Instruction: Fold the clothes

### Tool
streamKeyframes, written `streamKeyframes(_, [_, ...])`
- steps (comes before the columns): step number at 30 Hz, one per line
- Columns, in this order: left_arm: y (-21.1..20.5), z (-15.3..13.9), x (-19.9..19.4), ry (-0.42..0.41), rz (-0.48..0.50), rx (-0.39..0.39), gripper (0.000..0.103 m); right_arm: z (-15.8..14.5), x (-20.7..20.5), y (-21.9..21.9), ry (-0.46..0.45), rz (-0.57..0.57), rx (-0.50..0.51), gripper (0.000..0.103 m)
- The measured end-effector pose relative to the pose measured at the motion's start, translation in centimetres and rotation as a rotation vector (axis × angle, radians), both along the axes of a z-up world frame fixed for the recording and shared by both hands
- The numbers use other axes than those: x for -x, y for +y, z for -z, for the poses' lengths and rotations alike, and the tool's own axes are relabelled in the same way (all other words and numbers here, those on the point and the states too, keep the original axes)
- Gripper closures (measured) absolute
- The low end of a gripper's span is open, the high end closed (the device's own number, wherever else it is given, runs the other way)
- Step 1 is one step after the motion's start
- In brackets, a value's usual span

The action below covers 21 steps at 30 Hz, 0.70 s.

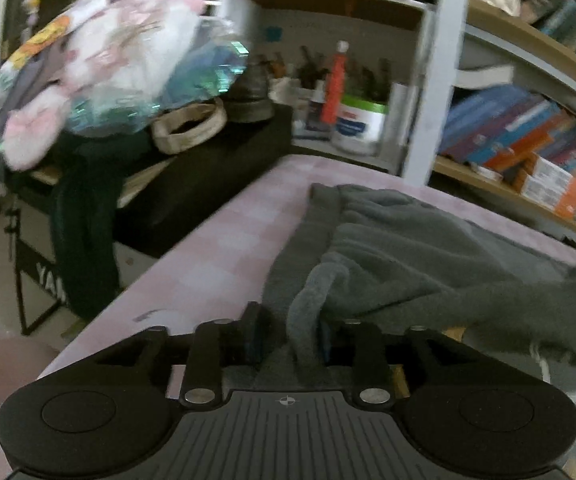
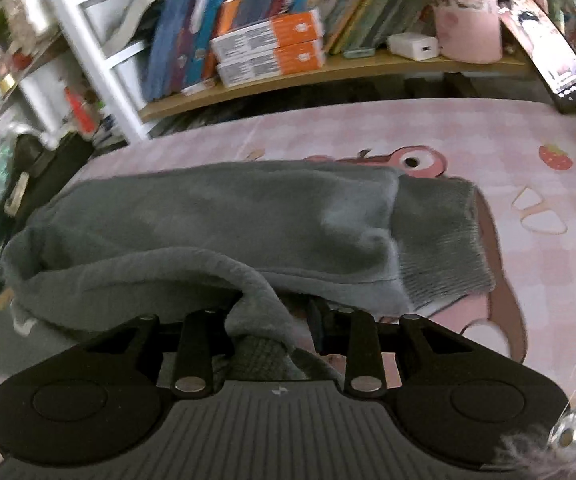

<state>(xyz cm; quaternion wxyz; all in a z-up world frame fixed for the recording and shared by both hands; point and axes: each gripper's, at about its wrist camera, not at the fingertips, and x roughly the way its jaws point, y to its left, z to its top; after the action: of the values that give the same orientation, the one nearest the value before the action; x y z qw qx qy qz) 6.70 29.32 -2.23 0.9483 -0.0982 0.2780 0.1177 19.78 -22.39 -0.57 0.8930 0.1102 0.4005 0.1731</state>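
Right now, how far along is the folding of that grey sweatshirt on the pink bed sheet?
Partly done. The grey sweatshirt already lies doubled over on the pink checked sheet, its ribbed cuff showing at the right end. In hand: the left gripper and right gripper each pinch a fabric edge, raised off the sheet. Left: lay that edge down and flatten the bunched folds.

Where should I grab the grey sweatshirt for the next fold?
Probably the ribbed cuff end, approached from its right: it lies flat and open on the pink sheet. Both the left gripper and right gripper already pinch the near edge.
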Motion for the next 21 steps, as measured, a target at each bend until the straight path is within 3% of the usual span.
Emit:
streamKeyframes(4, [-0.8,-0.4,0.2,-0.098,0.033,0.032,0.039,0.0,-1.7,-2.4,0.005,0.106,0.022,0.074])
streamKeyframes(7, [-1.3,-0.6,0.1,-0.181,0.025,0.059,0.029,-0.3,-1.4,-3.7,0.011,0.119,0.063,0.067])
streamKeyframes(10, [-1.7,-0.7,-0.6,-0.204,0.033,0.075,0.026,-0.4,-0.5,-4.2,0.008,0.098,0.095,0.054])
streamKeyframes(16, [-2.0,-0.1,-2.9,-0.093,0.104,0.105,0.023,-0.4,1.2,-4.6,-0.007,0.059,0.107,0.055])
streamKeyframes(18, [-1.7,0.2,-3.8,-0.05,0.12,0.13,0.026,-0.4,1.3,-4.7,-0.005,0.054,0.089,0.068])
streamKeyframes(19, [-1.4,0.4,-4.2,-0.038,0.128,0.143,0.027,-0.4,1.5,-4.6,-0.003,0.053,0.081,0.079])
streamKeyframes(20, [-1.5,0.4,-4.8,-0.02,0.146,0.112,0.031,-0.6,1.8,-4.5,-0.001,0.054,0.074,0.084])
streamKeyframes(21, [-1.5,0.5,-5.4,-0.002,0.164,0.08,0.043,-0.7,2.0,-4.3,0.002,0.054,0.068,0.085])
